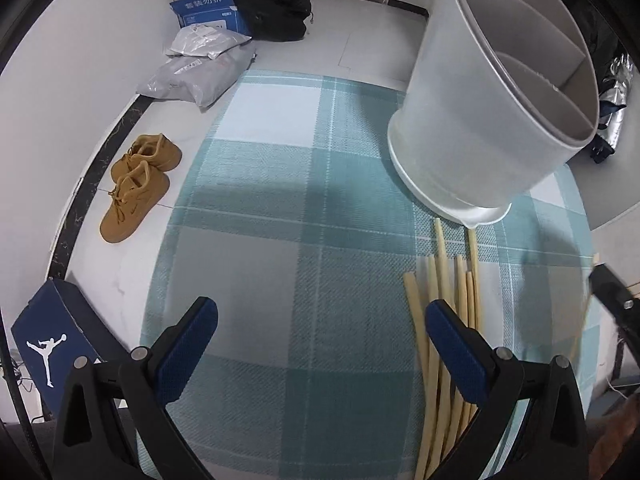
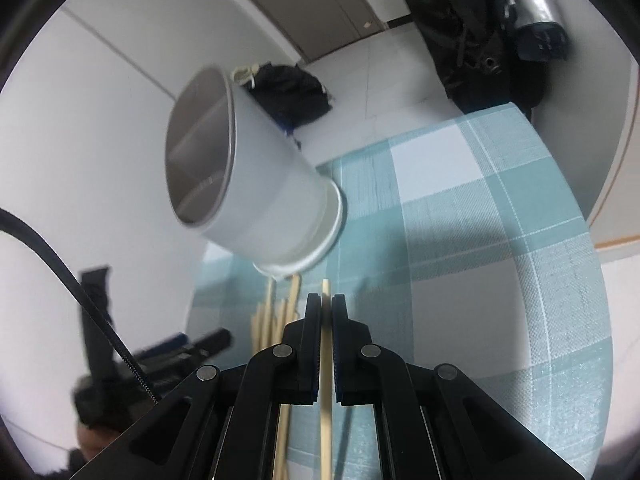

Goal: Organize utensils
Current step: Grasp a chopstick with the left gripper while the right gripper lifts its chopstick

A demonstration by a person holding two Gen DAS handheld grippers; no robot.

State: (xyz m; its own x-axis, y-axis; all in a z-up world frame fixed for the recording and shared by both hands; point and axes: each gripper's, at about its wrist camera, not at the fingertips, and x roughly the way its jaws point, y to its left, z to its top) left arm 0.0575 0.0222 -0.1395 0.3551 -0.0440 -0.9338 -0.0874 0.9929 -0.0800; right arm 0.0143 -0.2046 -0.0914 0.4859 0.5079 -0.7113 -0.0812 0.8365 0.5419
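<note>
Chopstick (image 2: 326, 364) clamped in right tool (image 2: 326, 304), left tool (image 1: 320, 320) wide over cloth (image 1: 280, 220) w/ space.

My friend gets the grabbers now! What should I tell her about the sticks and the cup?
Right tool: shut on one chopstick, pointing toward the holder.
Left tool: open, holding nothing, above the cloth beside the pile.
Holder: white with dividers inside, standing on the cloth just past the pile; the compartments in view look empty.
Pile: the other chopsticks lie loose on the cloth in front of the holder.
Done: one chopstick picked up.
Left: drop it in the holder, then do the rest.
</note>
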